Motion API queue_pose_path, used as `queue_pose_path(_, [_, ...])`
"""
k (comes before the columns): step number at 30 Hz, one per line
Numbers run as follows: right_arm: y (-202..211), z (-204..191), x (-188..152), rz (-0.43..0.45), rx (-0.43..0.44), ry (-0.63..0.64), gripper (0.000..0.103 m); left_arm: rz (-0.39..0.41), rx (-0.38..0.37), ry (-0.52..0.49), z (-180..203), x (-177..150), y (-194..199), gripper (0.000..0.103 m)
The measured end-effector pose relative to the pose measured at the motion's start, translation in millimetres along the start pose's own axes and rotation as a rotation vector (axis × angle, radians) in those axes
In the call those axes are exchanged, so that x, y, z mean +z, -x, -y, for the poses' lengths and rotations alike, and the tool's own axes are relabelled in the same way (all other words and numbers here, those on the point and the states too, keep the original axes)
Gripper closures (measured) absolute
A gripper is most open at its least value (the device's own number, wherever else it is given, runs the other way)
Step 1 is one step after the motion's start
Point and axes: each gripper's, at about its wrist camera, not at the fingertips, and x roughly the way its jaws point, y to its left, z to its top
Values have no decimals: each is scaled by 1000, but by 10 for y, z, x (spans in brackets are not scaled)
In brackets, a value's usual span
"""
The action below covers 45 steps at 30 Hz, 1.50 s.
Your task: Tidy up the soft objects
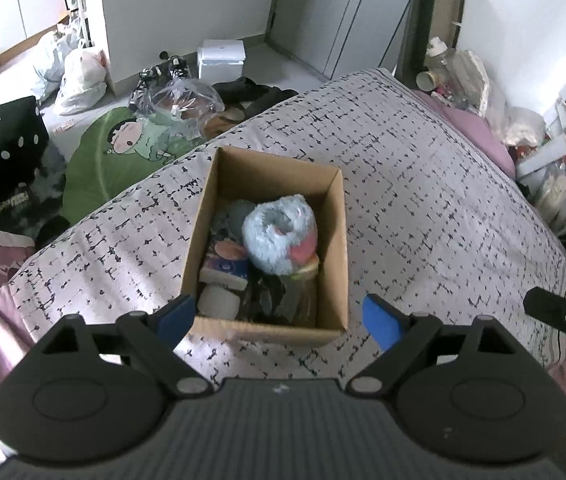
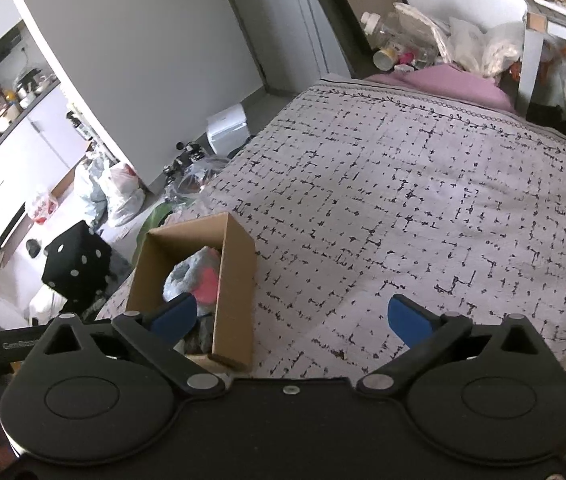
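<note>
The right gripper [image 2: 291, 320], black with blue pads, has its jaws spread wide and empty above a pale, black-dashed bedspread [image 2: 423, 200]. At left, an open brown cardboard box [image 2: 235, 280] holds a fluffy grey-and-pink plush [image 2: 195, 276].

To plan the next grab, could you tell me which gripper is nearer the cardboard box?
Left. The left gripper hangs open over the near end of the box. The right gripper is open beside it, off to its right over the bedspread.
</note>
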Motion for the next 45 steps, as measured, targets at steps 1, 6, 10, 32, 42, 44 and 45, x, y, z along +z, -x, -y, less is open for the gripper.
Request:
queue_pose_path(1, [51,-1,-15,2,8,7,0,2,0,-6,17,-28,32,13])
queue_pose_path(6, [216,-40,-99,10,-39,52,0,17,18,-48,113,-141,183,10])
queue_pose_path(10, [338,-14,-161,18,-37,58,0,36,27,-71,182,-221,287,9])
queue_pose_path(32, [788,136,-440,55,-70,54,0,139,12,-170,523,-562,913,5])
queue_pose_path(42, [1023,106,-562,87,-116,101,0,166,-9,-183,571,-741,1091,4])
queue_pose_path(44, [1070,107,-582,98,-110,103,0,173,-8,-188,591,-774,1119,4])
queue_pose_path(45, [1084,99,-592,102,-110,107,0,174,-10,-189,594,-788,1131,4])
